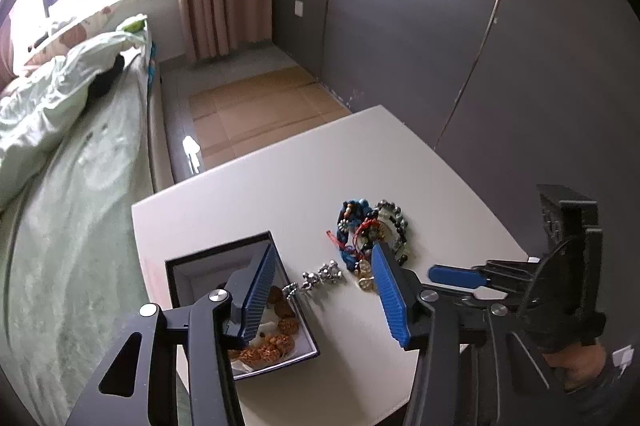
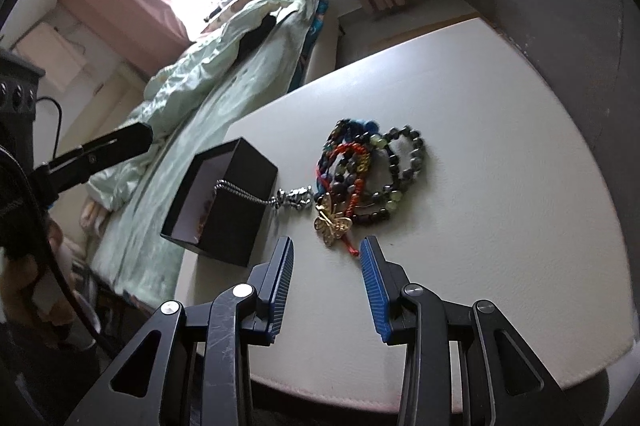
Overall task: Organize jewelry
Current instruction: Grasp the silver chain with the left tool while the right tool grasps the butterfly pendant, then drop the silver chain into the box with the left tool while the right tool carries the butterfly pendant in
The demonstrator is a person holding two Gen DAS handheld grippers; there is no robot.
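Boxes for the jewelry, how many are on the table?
1. A black box stands open at the table's edge nearest the bed, left of the bracelet pile. A silver chain hangs over its rim. No other box shows, though parts of the table are out of view.

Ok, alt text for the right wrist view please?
Open right tongs hover over a white table, just short of a gold butterfly ornament beside tangled bead bracelets. A silver chain hangs over the open black box.

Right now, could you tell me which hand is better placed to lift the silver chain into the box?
Left, probably. The left tool stands open right over the silver chain, which already drapes over the box rim; the right tool faces the gold butterfly instead.
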